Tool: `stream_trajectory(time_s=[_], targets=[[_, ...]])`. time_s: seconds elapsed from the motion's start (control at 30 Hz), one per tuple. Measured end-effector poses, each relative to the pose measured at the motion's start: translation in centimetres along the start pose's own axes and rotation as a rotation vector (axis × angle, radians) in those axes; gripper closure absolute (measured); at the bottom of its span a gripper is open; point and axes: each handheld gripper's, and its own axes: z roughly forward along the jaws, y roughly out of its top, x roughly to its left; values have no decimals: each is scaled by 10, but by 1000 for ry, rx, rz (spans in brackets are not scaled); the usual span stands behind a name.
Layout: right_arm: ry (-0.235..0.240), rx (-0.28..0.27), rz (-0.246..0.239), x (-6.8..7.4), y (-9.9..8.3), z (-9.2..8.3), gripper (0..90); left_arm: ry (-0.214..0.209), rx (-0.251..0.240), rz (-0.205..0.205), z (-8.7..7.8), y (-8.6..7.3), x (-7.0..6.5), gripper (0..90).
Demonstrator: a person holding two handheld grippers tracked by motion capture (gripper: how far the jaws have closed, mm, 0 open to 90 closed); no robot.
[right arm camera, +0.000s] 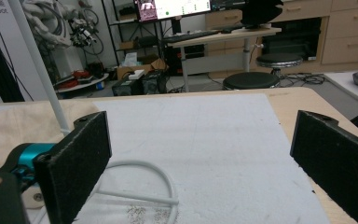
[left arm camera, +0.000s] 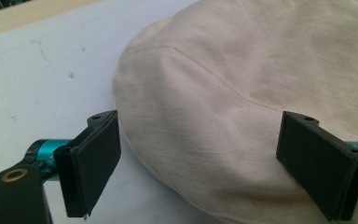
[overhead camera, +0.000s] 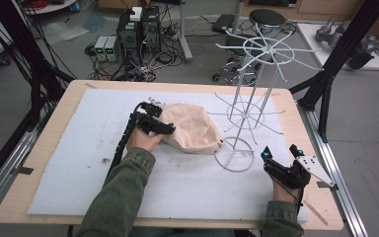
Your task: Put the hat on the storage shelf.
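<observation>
Cream hat (overhead camera: 192, 127) flat on worktop (overhead camera: 49, 148), just left of wire rack (overhead camera: 249, 106), long axis running left-right. Left gripper (left arm camera: 193, 156) fingers wide, straddling hat's edge. Right gripper (overhead camera: 279, 158) right of rack, fingers wide, empty.

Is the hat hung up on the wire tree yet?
Not yet. The floppy cream cloth hat lies on the white mat, beside the white wire rack, whose arms are bare. The left claw is open around the hat's edge, not gripping. The right claw waits open. Grabbing, lifting and hanging remain.
</observation>
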Motion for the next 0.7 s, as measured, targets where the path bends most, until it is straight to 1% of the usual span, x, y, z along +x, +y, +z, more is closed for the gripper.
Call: stream_trajectory(time_s=[0.13,0.17,0.2,0.33,0.4,0.6,0.7], targets=[[1,-1,0,0,0,0,43,31,29,-9,4,-1,-4,140],[1,-1,1,0,0,0,43,31,29,-9,4,-1,-4,140],[2,-1,0,0,0,0,43,39,40,-26,6,-2,-5,140],[3,0,1,0,0,0,43,51,54,-39,11,-7,-5,140],[3,0,0,0,0,0,43,46,61,-51,13,-9,-5,140],[5,0,2,0,0,0,43,47,82,-69,16,-10,-6,140],[6,1,3,0,0,0,43,32,106,-91,20,-11,-5,142]])
